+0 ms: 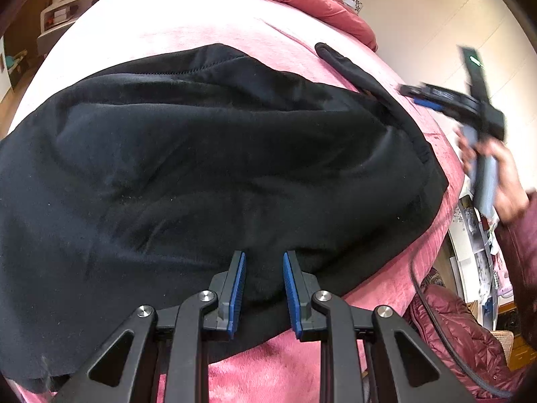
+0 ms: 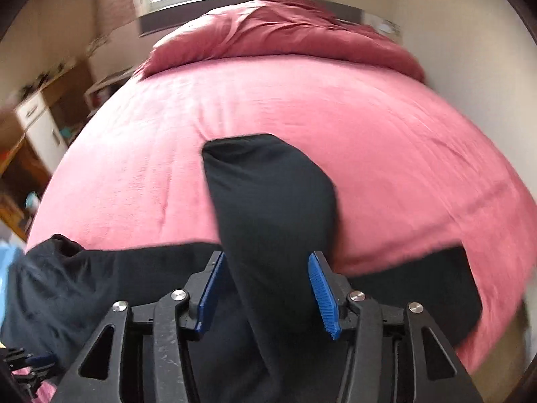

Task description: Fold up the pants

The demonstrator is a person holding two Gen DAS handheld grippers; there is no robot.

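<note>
The black pants [image 1: 214, 174] lie spread across the near part of the bed [image 1: 188, 30], which is covered in pink plush, with a rumpled red duvet [image 2: 295, 33] at the far end. In the right wrist view one leg [image 2: 268, 194] runs away from the camera between the blue pads of the right gripper [image 2: 265, 288]; those pads stand well apart and do not press on the cloth, so the leg lies loose between them. The left gripper [image 1: 263, 288] hovers over the near edge of the pants, its jaws part open with a narrow gap; it grips nothing, as far as the view shows. In my judgement the step in hand is laying this leg down straight, and to do it well the right gripper should back off along the leg without snagging it, then smooth any ridge before the next fold. The left gripper would best pin the near hem so the cloth does not creep. Both grippers point steeply down at the bed; a hand [image 1: 503, 181] holds the right one at the right edge, blurred.
</note>
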